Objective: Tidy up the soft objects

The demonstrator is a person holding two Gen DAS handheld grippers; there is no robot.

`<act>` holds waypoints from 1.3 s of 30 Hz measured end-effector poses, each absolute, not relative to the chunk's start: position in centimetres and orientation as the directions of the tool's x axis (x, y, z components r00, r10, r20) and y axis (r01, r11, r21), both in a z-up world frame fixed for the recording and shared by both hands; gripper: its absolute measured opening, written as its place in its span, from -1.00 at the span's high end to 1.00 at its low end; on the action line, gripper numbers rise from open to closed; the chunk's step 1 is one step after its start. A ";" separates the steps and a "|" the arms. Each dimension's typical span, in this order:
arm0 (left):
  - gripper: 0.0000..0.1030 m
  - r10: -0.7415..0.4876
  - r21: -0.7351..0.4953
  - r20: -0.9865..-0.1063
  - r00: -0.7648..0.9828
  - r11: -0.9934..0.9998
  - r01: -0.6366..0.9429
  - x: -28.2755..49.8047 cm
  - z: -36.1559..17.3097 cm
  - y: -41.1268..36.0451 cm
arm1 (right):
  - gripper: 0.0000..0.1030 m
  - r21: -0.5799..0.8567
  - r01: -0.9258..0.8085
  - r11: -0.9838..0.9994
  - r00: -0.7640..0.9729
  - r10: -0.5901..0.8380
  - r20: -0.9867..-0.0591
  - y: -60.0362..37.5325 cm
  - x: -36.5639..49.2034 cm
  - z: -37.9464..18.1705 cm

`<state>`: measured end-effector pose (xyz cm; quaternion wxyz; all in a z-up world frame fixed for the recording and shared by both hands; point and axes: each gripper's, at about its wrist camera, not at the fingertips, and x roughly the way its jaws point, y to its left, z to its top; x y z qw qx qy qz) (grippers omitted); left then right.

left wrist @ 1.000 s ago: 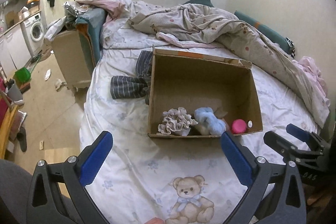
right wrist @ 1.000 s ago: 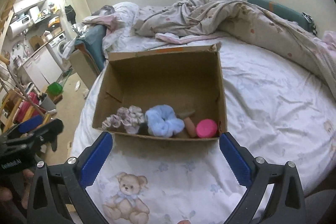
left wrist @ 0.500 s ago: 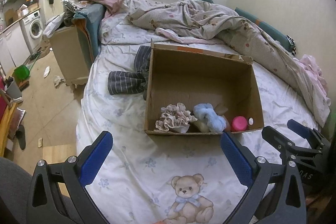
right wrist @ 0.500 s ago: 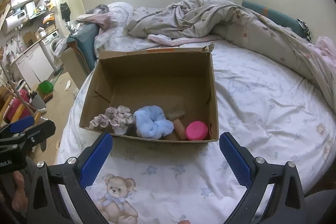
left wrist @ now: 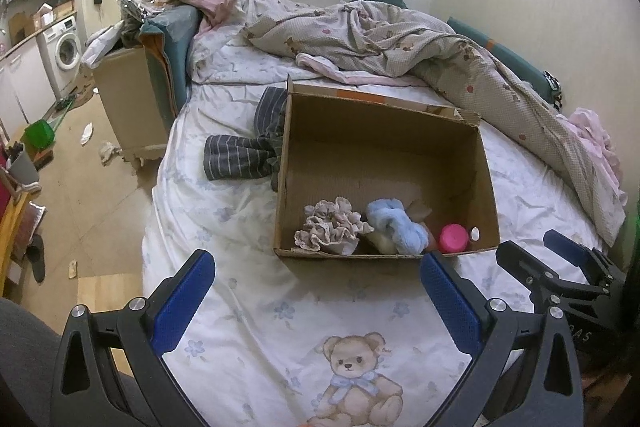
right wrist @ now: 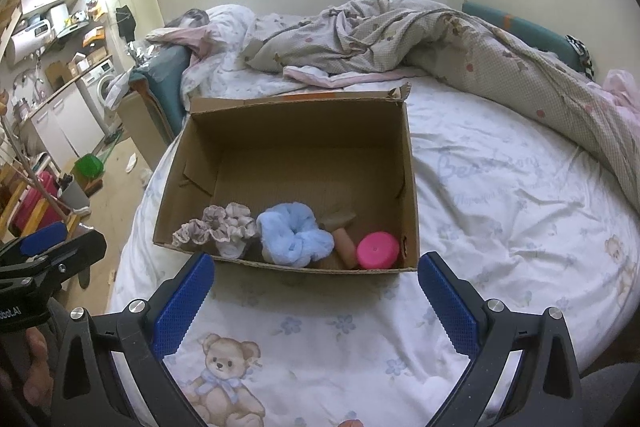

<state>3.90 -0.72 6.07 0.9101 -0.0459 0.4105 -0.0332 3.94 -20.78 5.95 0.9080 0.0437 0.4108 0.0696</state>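
Observation:
An open cardboard box (left wrist: 384, 131) (right wrist: 296, 123) stands on the bed. Along its near wall lie a beige frilly scrunchie (left wrist: 332, 227) (right wrist: 220, 225), a light blue fluffy scrunchie (left wrist: 394, 227) (right wrist: 294, 233), a tan piece (right wrist: 345, 241) and a pink round lid (left wrist: 454, 238) (right wrist: 378, 250). My left gripper (left wrist: 318, 301) is open and empty, held above the sheet short of the box. My right gripper (right wrist: 316, 299) is open and empty, also short of the box. Each gripper shows at the edge of the other's view.
A dark striped garment (left wrist: 244, 155) lies on the sheet left of the box. A rumpled duvet (left wrist: 400, 39) and pillows cover the far side of the bed. A pink cloth (left wrist: 596, 139) lies at the right. A cabinet (left wrist: 128, 99) stands beside the bed.
Both grippers have pulled back and risen a little from the box, which now looks smaller and farther. Both stay open. The things in the box have not moved.

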 end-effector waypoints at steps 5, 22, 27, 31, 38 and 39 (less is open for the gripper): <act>-0.99 -0.095 -0.106 -0.740 0.666 0.994 0.024 3.7 6.1 -0.8 | -1.00 0.125 -0.105 0.987 0.651 0.163 -0.741 -20.5 3.9 5.9; -0.99 -0.084 -0.105 -0.743 0.664 0.994 0.008 3.8 5.8 -0.5 | -1.00 0.129 -0.107 0.986 0.653 0.168 -0.739 -20.5 3.8 5.9; -0.99 -0.083 -0.106 -0.745 0.662 0.994 0.005 3.9 5.7 -0.5 | -1.00 0.132 -0.107 0.986 0.652 0.169 -0.739 -20.5 3.8 5.8; -0.99 -0.083 -0.108 -0.744 0.663 0.994 0.003 3.9 5.6 -0.5 | -1.00 0.143 -0.101 0.985 0.653 0.174 -0.737 -20.6 3.7 5.9; -0.99 -0.081 -0.107 -0.748 0.659 0.994 0.000 4.0 5.5 -0.4 | -1.00 0.143 -0.101 0.985 0.652 0.174 -0.738 -20.6 3.7 5.9; -0.99 -0.081 -0.108 -0.748 0.659 0.994 -0.001 4.0 5.6 -0.4 | -1.00 0.142 -0.101 0.985 0.652 0.174 -0.738 -20.6 3.7 5.9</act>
